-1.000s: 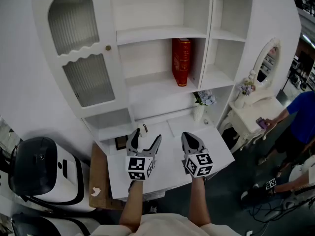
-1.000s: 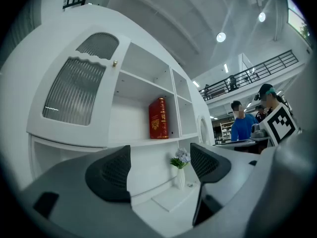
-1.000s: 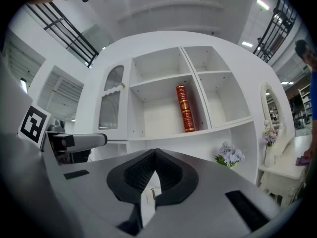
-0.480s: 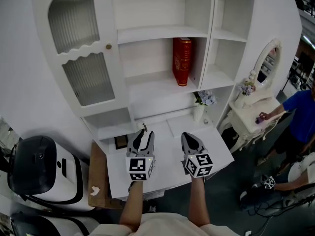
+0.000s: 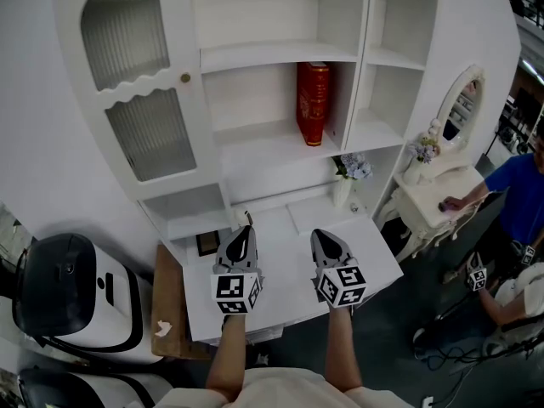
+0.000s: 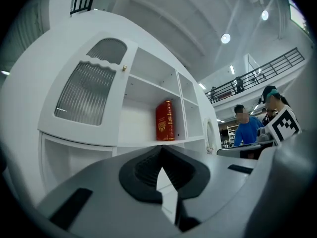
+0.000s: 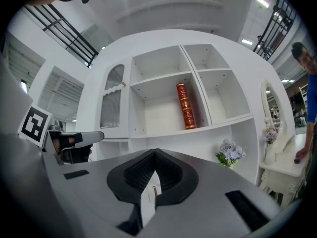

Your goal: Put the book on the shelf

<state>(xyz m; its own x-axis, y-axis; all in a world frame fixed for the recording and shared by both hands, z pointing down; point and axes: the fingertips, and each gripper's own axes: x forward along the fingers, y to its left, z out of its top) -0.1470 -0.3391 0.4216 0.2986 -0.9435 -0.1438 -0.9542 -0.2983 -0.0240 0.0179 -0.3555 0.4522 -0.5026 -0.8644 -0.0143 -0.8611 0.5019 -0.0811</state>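
Note:
A red book [image 5: 313, 102] stands upright at the right end of the middle shelf [image 5: 263, 139], against the divider; it also shows in the left gripper view [image 6: 165, 121] and the right gripper view [image 7: 185, 106]. My left gripper [image 5: 242, 233] hovers over the white desk [image 5: 289, 266], well below the book. Its jaws have just been closing and now meet with nothing between them [image 6: 161, 151]. My right gripper [image 5: 321, 237] stays beside it, shut and empty [image 7: 155, 155]. Both point towards the cabinet.
A ribbed-glass cabinet door [image 5: 136, 100] is at the upper left. A small vase of flowers [image 5: 347, 181] stands at the desk's back right. A white dressing table [image 5: 433, 189] and a person in blue [image 5: 520, 201] are at the right, and a white machine [image 5: 72, 300] at the left.
The left gripper's jaws went from wide open to shut, with nothing taken hold of. The right gripper kept still. The person at the right moved a little.

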